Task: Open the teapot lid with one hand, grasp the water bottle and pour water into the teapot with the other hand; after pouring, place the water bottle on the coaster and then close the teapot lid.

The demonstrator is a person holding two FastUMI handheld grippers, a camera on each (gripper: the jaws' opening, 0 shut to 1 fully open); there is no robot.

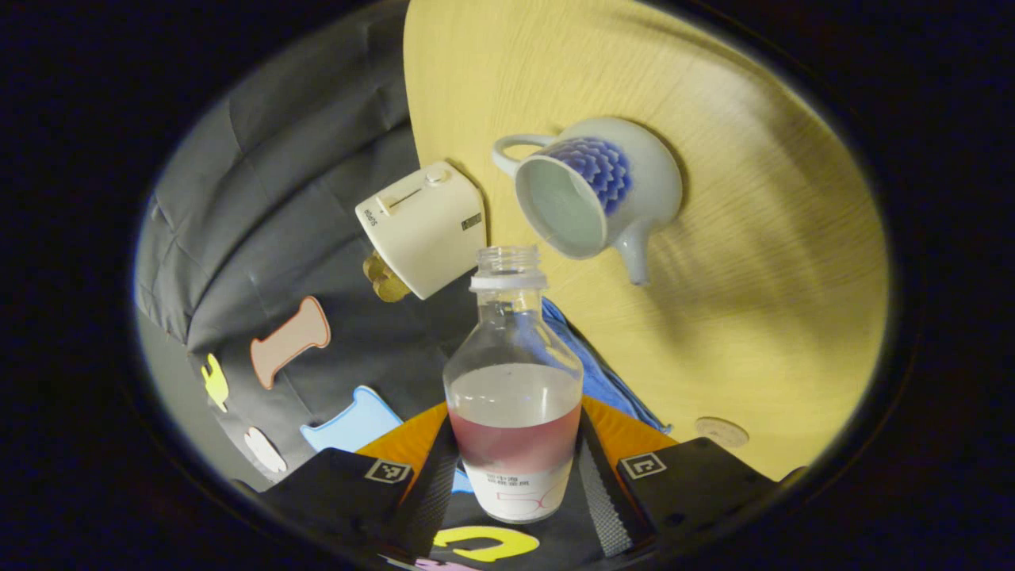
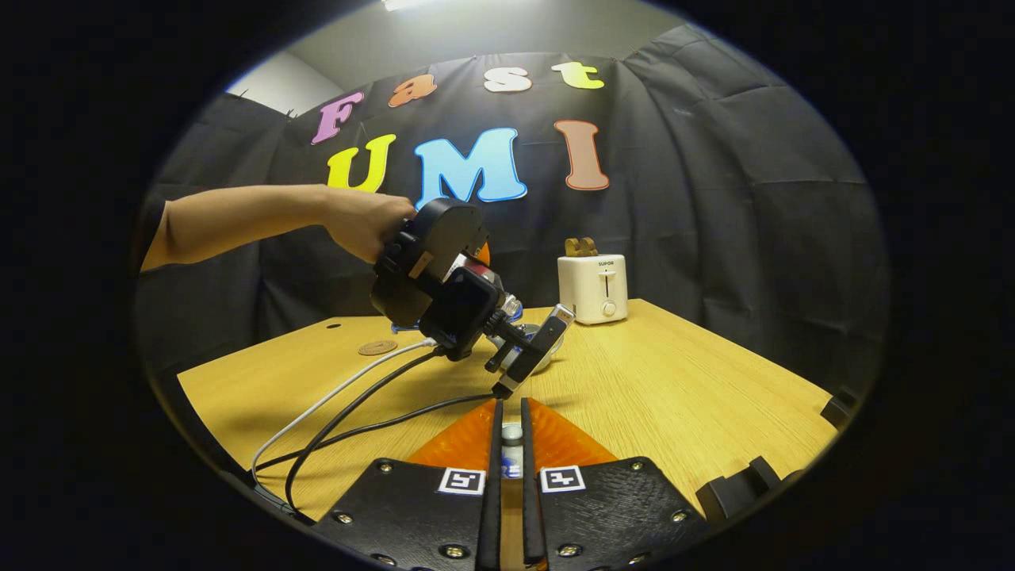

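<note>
At lower centre of the left gripper view, left gripper (image 1: 519,476) clamped on tilted water bottle (image 1: 514,388), mouth towards lidless teapot (image 1: 596,194), upper centre; right gripper (image 2: 511,460) pinching lid knob (image 2: 512,434).

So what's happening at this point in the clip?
A person is mid-pour. The left tongs are clamped on an uncapped water bottle, tipped toward the open teapot on the wooden table; no stream is visible. The right tongs are nearly closed on a small object, probably the teapot lid, held off to the side. The coaster sits bare, and a toaster stands at the back.
</note>
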